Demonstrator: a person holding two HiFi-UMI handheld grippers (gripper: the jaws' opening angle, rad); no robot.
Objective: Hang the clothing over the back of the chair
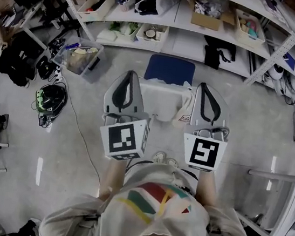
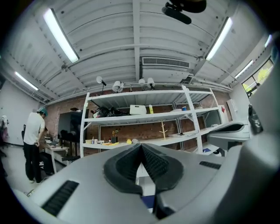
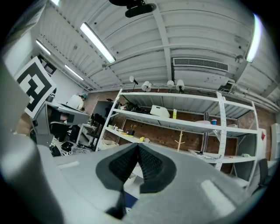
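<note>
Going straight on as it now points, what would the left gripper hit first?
Probably the shelf rack ahead; the left gripper seems aimed left of the chair, but depth is unclear.

The grey floor (image 1: 78, 148) bears a blue chair (image 1: 169, 69), a clear bin (image 1: 81, 57) and shelving (image 1: 186, 45).

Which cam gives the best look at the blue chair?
Head view. It shows the chair from above, with the blue seat plain and white clothing draped at its near edge. The left gripper view and right gripper view each catch only a blue-and-white sliver beneath the shut jaws, too little to judge.
</note>
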